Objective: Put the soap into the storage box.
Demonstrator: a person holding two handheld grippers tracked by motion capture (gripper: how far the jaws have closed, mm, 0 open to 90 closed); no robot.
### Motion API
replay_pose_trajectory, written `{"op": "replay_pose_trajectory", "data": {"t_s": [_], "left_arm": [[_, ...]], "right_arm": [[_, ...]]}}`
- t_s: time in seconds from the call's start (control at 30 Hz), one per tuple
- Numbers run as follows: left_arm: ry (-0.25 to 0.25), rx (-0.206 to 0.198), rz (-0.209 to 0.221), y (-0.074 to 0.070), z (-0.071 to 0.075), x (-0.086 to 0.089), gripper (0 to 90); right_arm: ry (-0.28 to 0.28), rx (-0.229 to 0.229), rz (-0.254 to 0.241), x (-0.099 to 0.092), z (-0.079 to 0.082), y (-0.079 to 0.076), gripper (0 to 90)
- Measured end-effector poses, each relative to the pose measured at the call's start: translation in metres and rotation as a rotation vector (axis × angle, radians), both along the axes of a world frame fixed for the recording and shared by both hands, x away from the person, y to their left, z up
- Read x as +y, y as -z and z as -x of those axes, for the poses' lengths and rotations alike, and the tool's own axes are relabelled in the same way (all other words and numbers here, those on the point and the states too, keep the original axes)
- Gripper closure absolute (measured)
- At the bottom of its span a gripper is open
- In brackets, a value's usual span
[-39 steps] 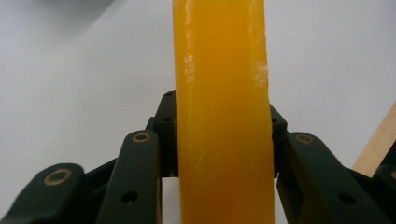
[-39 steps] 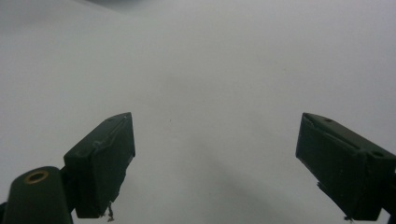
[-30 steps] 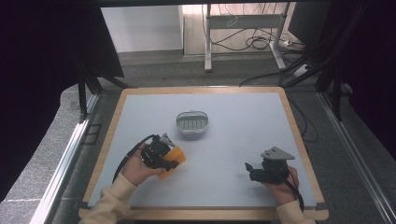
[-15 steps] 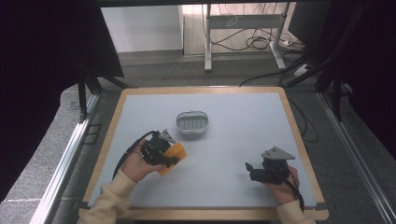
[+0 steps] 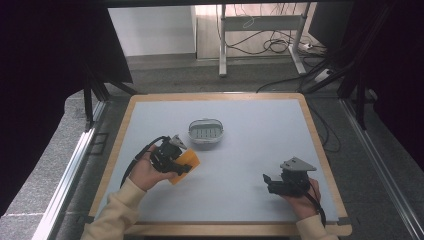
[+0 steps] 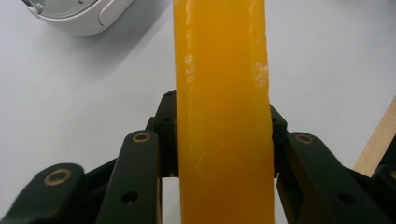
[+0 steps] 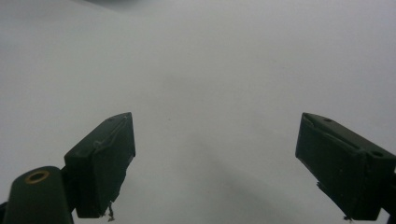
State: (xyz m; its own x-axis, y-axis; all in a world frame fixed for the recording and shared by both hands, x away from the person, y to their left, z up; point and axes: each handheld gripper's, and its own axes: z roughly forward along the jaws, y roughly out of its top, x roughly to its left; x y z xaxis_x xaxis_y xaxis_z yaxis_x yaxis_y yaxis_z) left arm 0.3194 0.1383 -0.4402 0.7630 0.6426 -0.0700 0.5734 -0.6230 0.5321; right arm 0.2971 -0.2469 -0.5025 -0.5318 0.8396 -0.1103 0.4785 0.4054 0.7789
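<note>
My left gripper (image 5: 176, 161) is shut on an orange bar (image 5: 188, 162), held just above the table at the left. In the left gripper view the orange bar (image 6: 222, 93) stands upright between the two black jaws, whose pads press on both its sides. A white dish with a grey slotted insert (image 5: 205, 132) sits on the table just beyond the bar, and the dish (image 6: 74, 14) shows at the top left. My right gripper (image 5: 270, 182) rests low at the right front, open, with bare table between its jaws (image 7: 224, 163).
The table is a pale grey board with a wooden rim (image 5: 114, 150); the rim (image 6: 378, 140) lies close to the left gripper's side. Black frame posts and cables stand beyond the far edge.
My left gripper with the orange bar has edged slightly towards the dish. The right gripper has stayed put.
</note>
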Motion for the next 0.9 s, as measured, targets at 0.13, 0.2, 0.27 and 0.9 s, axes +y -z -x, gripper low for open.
{"op": "replay_pose_trajectory", "data": {"t_s": [0.13,0.2,0.27,0.9], "left_arm": [[0.001,0.004,-0.002,0.000,-0.003,0.001,62.1],[0.001,0.007,-0.001,0.000,-0.005,0.001,62.1],[0.000,0.009,0.005,0.000,-0.006,0.001,62.0],[-0.010,-0.002,0.018,-0.010,-0.019,0.007,62.0]], "right_arm": [[0.000,0.001,0.000,0.000,0.000,0.000,12.2],[-0.001,0.000,0.001,0.000,0.000,0.000,12.3],[0.000,0.001,0.001,0.000,0.000,0.000,12.4],[-0.003,0.002,0.005,0.000,0.000,0.001,12.6]]}}
